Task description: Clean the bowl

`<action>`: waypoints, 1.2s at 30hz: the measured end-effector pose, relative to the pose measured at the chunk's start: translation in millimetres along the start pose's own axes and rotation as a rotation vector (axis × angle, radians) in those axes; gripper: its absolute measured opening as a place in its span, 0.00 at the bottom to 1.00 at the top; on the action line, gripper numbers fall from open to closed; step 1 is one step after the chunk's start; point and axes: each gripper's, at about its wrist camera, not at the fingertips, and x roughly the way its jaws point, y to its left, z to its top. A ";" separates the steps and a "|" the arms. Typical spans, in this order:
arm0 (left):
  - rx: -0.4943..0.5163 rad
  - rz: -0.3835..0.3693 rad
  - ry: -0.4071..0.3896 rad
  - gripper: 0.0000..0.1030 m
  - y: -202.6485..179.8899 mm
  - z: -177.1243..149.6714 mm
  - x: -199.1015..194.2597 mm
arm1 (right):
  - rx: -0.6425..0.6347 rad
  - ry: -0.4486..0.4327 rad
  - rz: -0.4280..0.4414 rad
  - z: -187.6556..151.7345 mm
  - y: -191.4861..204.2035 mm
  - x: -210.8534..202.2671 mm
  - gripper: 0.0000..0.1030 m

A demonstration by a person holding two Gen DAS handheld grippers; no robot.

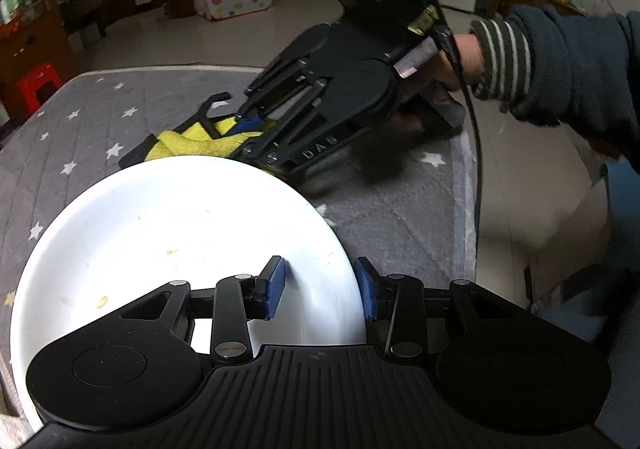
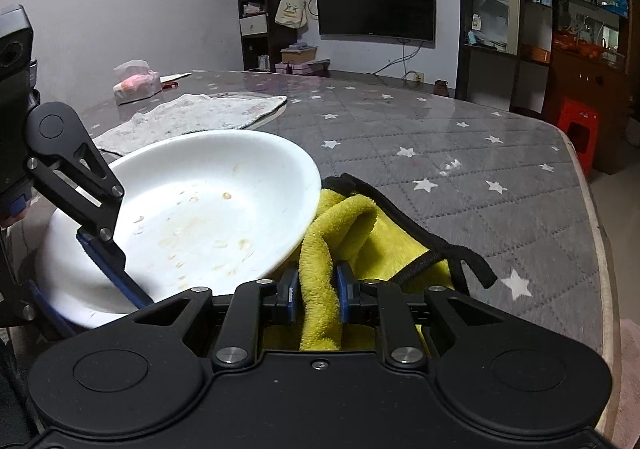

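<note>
Right wrist view: right gripper [image 2: 317, 295] clenched on a fold of the yellow cloth [image 2: 320, 249], held just beside the bowl [image 2: 208, 205], presumably ready to wipe its stains. Left gripper [image 1: 320, 285] straddles the rim, apparently gripping it to steady the tilted bowl on the star-patterned table [image 2: 440, 137].

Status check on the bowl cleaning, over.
Left gripper clamped on white bowl rim. Right gripper shut on yellow cloth, beside the bowl. Food stains still inside. Nothing blocking.
</note>
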 end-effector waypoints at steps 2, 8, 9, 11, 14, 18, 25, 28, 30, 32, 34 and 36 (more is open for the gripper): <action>-0.011 0.013 -0.002 0.40 -1.6 2.7 1.7 | 0.006 -0.004 -0.004 -0.9 0.8 -0.3 0.19; -0.020 0.052 0.013 0.42 -5.6 18.3 14.9 | 0.014 -0.010 -0.024 -2.4 4.1 -2.4 0.19; -0.019 0.052 0.012 0.42 -4.5 17.8 13.7 | 0.016 -0.010 -0.025 -2.6 3.9 -2.7 0.19; -0.017 0.050 0.009 0.41 -2.3 16.5 10.9 | 0.025 -0.012 -0.030 -4.0 5.0 -4.0 0.19; -0.009 0.035 0.007 0.40 -1.5 13.5 7.0 | 0.032 -0.011 -0.042 -6.3 8.8 -7.3 0.19; 0.002 0.022 0.004 0.39 -1.7 10.9 4.9 | 0.046 -0.015 -0.062 -13.4 16.4 -15.7 0.19; 0.014 0.010 0.000 0.38 -1.4 8.1 2.1 | 0.062 -0.015 -0.076 -24.8 29.7 -32.2 0.19; 0.025 -0.009 0.000 0.36 -1.6 3.9 -0.7 | 0.061 -0.008 -0.070 -29.3 37.3 -39.5 0.19; 0.030 -0.016 0.001 0.36 -1.4 2.0 -1.9 | 0.055 -0.002 -0.065 -29.9 40.2 -41.5 0.19; 0.037 -0.018 0.005 0.35 -1.6 1.5 -2.5 | 0.048 0.001 -0.061 -28.4 38.9 -40.3 0.19; 0.046 -0.021 0.006 0.35 -1.7 0.5 -3.4 | 0.041 0.003 -0.056 -24.0 36.9 -34.9 0.19; 0.048 -0.026 0.007 0.35 -2.6 -1.6 -5.0 | 0.031 0.006 -0.053 -19.9 33.1 -29.5 0.19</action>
